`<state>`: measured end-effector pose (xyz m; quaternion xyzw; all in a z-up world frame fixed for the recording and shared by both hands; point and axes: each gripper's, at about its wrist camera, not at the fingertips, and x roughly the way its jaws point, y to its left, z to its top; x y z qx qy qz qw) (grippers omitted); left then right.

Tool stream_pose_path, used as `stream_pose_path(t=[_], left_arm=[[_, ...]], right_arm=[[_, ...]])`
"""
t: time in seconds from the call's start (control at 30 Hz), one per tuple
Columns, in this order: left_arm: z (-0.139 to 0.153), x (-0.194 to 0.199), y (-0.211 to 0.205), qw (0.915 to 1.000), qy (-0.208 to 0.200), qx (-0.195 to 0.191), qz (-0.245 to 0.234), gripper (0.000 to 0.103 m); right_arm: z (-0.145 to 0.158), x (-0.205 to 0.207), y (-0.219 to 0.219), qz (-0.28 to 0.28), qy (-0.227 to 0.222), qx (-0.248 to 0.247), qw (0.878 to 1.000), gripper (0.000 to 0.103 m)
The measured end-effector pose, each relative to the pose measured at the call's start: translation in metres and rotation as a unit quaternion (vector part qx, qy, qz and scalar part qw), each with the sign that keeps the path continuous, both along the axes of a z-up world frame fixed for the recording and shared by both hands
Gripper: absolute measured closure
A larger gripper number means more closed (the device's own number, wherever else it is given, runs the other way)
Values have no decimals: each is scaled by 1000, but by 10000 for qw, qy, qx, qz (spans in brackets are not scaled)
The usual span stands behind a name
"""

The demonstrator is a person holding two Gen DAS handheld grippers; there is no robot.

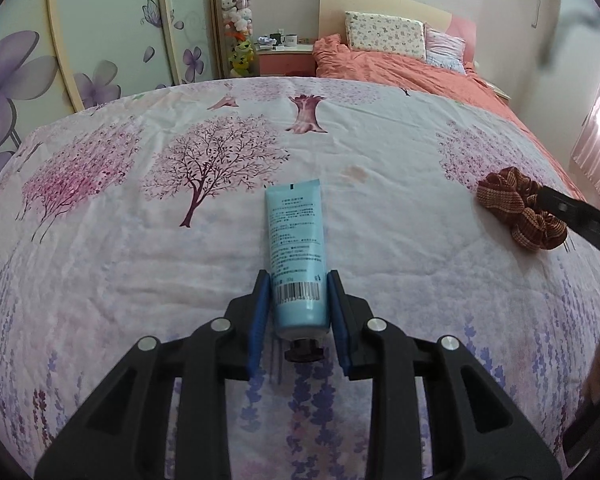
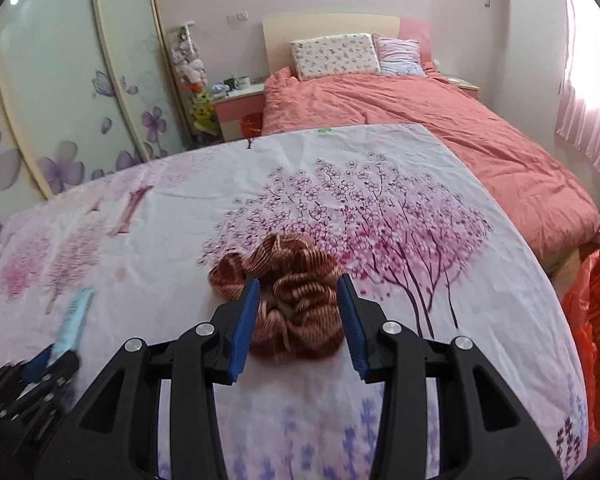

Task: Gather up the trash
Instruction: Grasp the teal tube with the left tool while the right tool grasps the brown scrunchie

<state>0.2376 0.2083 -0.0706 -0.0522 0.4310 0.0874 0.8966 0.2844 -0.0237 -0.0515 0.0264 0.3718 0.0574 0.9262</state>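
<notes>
The left claw [image 1: 299, 304] is seen with its blue-padded fingers set on either side of a light blue plastic squeeze tube [image 1: 296, 252], close against its barcode end; whether the pads actually press the tube cannot be told. The tube lies flat on the table [image 1: 100, 272], which is covered by a white cloth printed with pink blossom trees and purple flowers. Its dark cap [image 1: 303, 351] points back toward the claw and its crimped end points away.

The right claw [image 2: 298, 312] is held apart, its fingers spread around a crumpled reddish-brown striped fabric scrunchie [image 2: 288, 280] that rests on the same cloth; a clear gap is seen on the right side, while the left pad is just beside the fabric. In the left wrist view the scrunchie [image 1: 520, 212] is found well to the right of the tube, with a black finger of the right claw beside it.

An orange plastic basket lined with an orange bag [image 2: 596, 344] is seen past the table's right edge. Beyond the table a bed with a salmon-coloured quilt [image 2: 420, 120] and two pillows is visible.
</notes>
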Motion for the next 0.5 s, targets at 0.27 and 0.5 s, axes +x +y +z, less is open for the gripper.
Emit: stream_pose_path(t=[0.27, 0.5], left_arm=[[1, -1, 2, 9999, -42, -146, 7, 73], [1, -1, 3, 9999, -34, -120, 5, 73]], right_arm=[[-11, 9, 1, -271, 263, -187, 9991, 62], [-17, 3, 0, -249, 353, -306, 9986, 66]])
